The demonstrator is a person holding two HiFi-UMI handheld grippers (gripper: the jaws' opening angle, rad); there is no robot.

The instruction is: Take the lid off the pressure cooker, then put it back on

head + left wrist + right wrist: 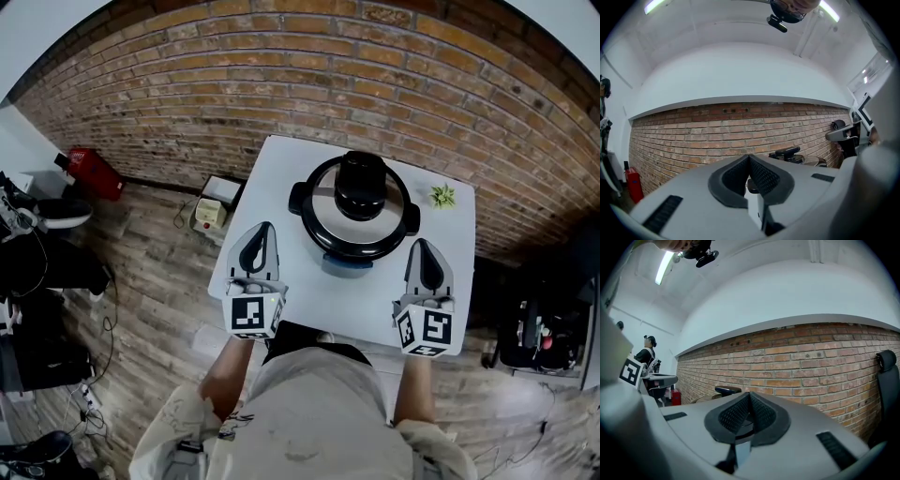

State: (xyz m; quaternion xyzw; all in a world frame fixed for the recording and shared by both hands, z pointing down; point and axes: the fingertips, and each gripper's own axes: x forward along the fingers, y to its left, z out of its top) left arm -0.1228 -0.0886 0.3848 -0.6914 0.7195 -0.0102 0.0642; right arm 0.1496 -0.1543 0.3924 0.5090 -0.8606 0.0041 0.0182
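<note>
Left tongs (265,228) and right tongs (424,246) are both closed tight on nothing, black ribbed pads (764,178) meeting in a point. They sit level over the near edge of the white square counter (272,173), one towards each near corner. At the counter's middle stands the round pressure cooker (356,250), its shiny steel lid (319,208) on, with a bulky black centre handle and black side lugs. A small spiky green object (442,195) lies near the far right corner.

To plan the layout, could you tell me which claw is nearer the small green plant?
The right claw; the green plant sits just beyond it on the table, whereas the left claw is across the pressure cooker.
</note>
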